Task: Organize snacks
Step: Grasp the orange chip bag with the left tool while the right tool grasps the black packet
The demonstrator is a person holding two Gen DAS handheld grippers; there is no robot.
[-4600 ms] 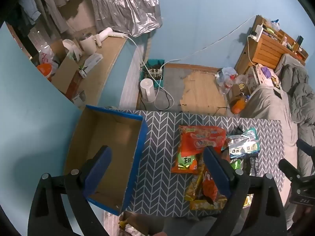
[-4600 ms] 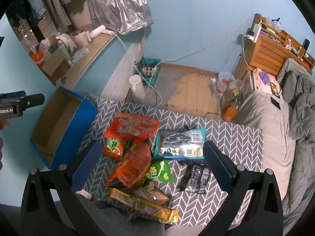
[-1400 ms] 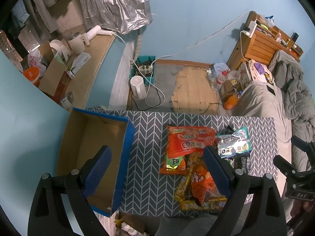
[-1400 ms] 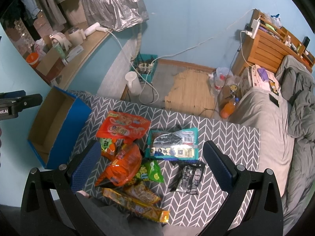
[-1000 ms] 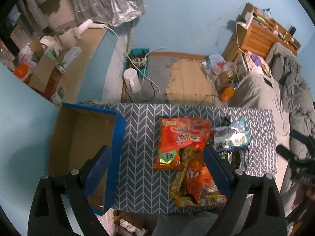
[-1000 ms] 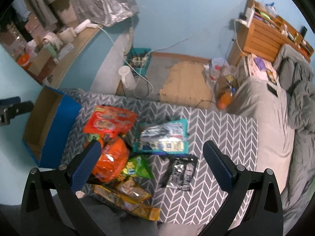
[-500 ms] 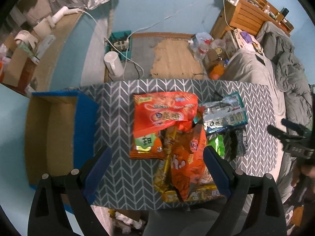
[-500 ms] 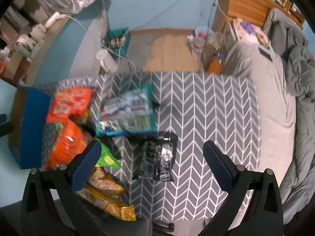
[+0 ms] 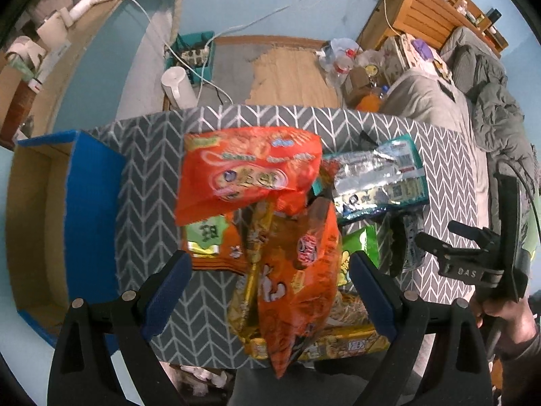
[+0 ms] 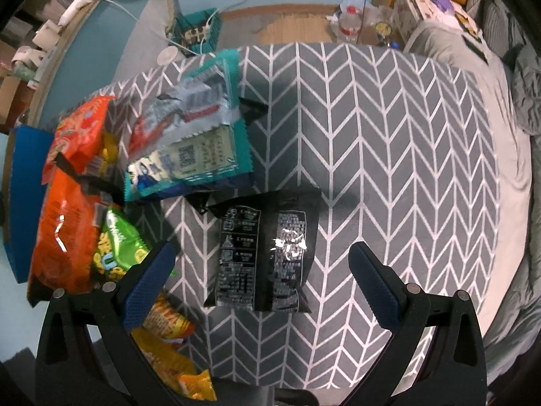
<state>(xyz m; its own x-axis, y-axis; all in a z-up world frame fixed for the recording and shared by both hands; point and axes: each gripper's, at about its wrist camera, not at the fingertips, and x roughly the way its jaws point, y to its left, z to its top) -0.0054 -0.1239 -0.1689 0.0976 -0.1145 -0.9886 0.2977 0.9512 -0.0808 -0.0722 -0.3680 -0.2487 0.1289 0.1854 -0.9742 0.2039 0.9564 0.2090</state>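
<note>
Your right gripper [image 10: 262, 272] hangs with its 2 blue-padded fingers spread wide and holding nothing, directly above the black glossy snack packet with white print [image 10: 265, 253], which lies flat and alone on the grey tablecloth with the white chevron pattern [image 10: 389, 142]. That packet looks like the easiest first pick. Come straight down so both pads straddle its short width, and pinch near the middle of the pouch. The film looks slick and lies flat, so close on a raised wrinkle or an edge, or the pads may slide over it.

Your left gripper [image 9: 267, 286] is also spread and empty, poised over the pile: a large orange crinkled bag with a red logo [image 9: 297, 284] lies on top, with a red-orange flat packet with a blue oval label [image 9: 248, 174] beyond it. A yellow wrapped bar pack [image 9: 351, 343] sticks out underneath at the near table edge, and a small green puffed bag [image 9: 360, 250] sits just to the right. Take the top orange bag by its crimped seam so you don't drag its neighbours off the near edge. The teal and silver foil packet [image 10: 192, 135] lies just beyond the black one, overlapping the pile's right side.

The blue cardboard box with a plain brown inside [image 9: 37, 223] stands open at the left end of the table. What shows of its interior holds no snacks; its near corner is hidden behind your left finger.
</note>
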